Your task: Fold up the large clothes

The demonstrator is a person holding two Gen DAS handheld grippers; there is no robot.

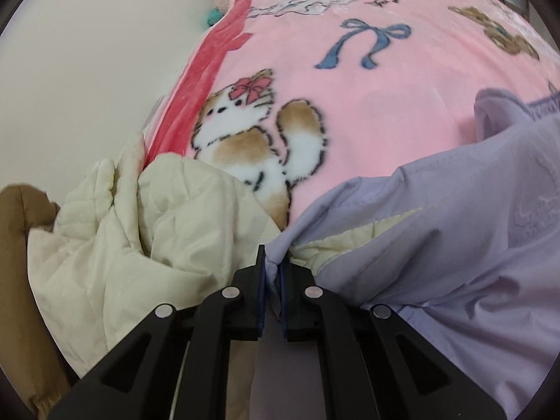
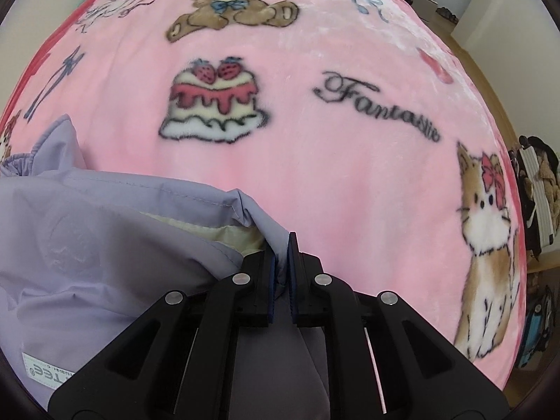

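A large lilac jacket [image 1: 455, 231] with a cream quilted lining [image 1: 147, 231] lies on a bed covered by a pink cartoon blanket [image 1: 367, 105]. My left gripper [image 1: 272, 262] is shut on a lilac edge of the jacket, with the cream lining spread to its left. In the right wrist view the jacket [image 2: 105, 245] fills the lower left, with a white label [image 2: 45, 374] near the bottom. My right gripper [image 2: 281, 248] is shut on another lilac edge, over the pink blanket [image 2: 350, 175].
A white wall [image 1: 87, 52] runs along the bed's left side. A brown cushion or chair edge [image 1: 21, 245] sits at the lower left. To the right of the bed are a wooden floor [image 2: 490, 70], suitcases and bags [image 2: 535, 189].
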